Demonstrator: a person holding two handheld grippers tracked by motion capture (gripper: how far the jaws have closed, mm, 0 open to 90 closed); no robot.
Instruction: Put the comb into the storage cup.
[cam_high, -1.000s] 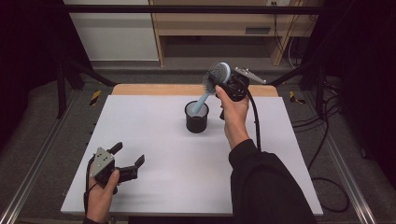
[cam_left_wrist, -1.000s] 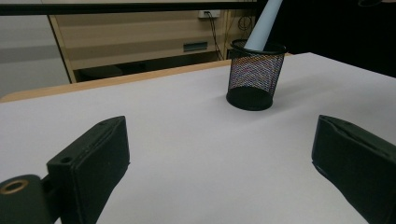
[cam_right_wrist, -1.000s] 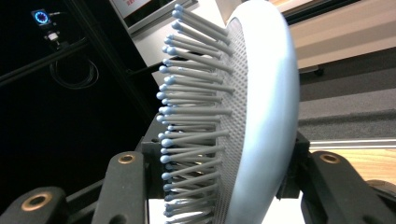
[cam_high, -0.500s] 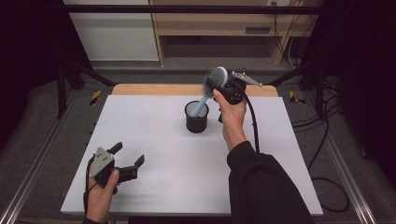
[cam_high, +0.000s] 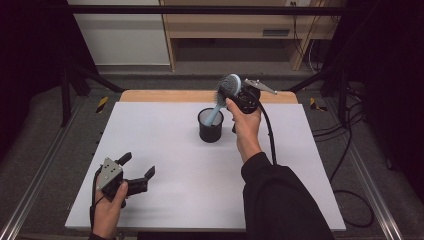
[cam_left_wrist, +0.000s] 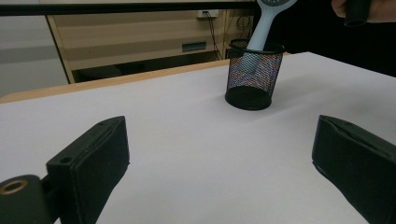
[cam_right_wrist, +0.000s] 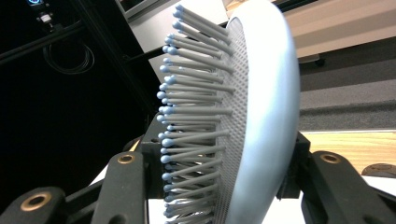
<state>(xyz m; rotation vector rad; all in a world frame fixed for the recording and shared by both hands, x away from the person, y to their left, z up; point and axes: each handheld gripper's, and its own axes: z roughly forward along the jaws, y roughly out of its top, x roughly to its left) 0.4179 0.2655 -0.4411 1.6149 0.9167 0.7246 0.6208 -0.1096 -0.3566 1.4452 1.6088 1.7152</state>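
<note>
Your right gripper (cam_high: 235, 97) clamps the pale blue bristled hairbrush (cam_high: 227, 90) by its head; its handle slants down from the jaws into the black mesh cup (cam_high: 210, 126); your left gripper (cam_high: 137, 172) gapes empty.

Smooth matt plastic hairbrush (cam_high: 226, 95), black wire-mesh metal cup (cam_high: 210, 125), matt white table (cam_high: 165, 150) with a wooden edge.

Even overhead light on the white desk (cam_high: 165, 150); surroundings fall into deep dark. Soft, faint shadows beside the mesh cup (cam_high: 210, 126). Close hairbrush (cam_right_wrist: 243, 116) slightly soft in right gripper view; mild grain throughout.
</note>
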